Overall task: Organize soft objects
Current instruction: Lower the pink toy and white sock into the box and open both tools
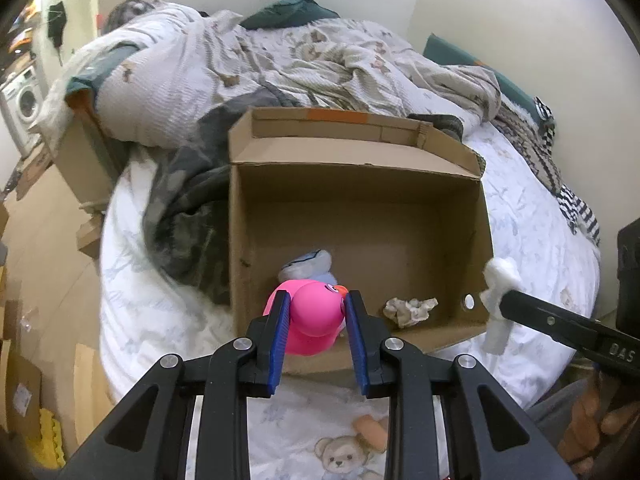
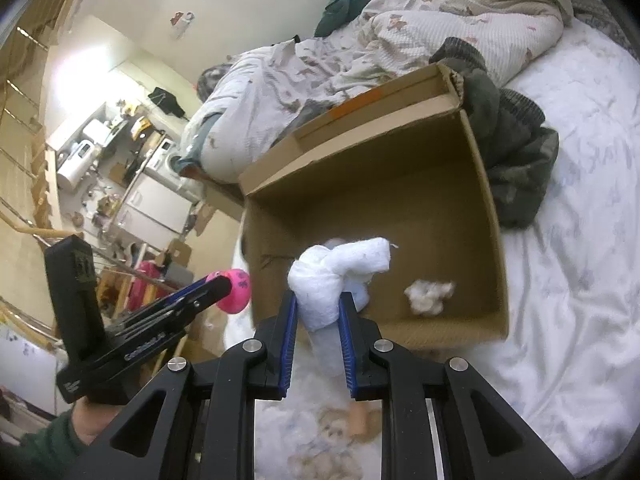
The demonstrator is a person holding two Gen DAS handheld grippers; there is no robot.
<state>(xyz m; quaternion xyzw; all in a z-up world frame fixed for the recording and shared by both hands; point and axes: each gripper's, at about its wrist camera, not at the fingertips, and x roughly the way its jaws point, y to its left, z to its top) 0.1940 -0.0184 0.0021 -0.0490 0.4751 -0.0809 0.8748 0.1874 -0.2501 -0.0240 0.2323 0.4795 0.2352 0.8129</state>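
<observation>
My left gripper [image 1: 316, 300] is shut on a pink plush toy [image 1: 314, 320], held above the near wall of an open cardboard box [image 1: 360, 200]. My right gripper [image 2: 318, 300] is shut on a knotted white cloth [image 2: 328, 280], hanging over the same box [image 2: 380, 168]. Inside the box lie a pale blue soft item [image 1: 310, 264] and a crumpled beige wad [image 1: 410, 310]. From the right wrist view the left gripper [image 2: 230, 286] shows at the left with the pink toy [image 2: 238, 290]; the left wrist view catches the right gripper [image 1: 502, 304] with the white cloth [image 1: 498, 300] at the box's right edge.
The box rests on a bed with a white sheet [image 1: 532, 240]. A rumpled patterned duvet [image 1: 248, 60] and dark clothing [image 2: 516, 152] lie behind and beside it. Bear-printed bedding [image 1: 340, 456] lies under the grippers. Cardboard pieces [image 1: 24, 392] and a washing machine [image 1: 24, 100] stand on the floor at left.
</observation>
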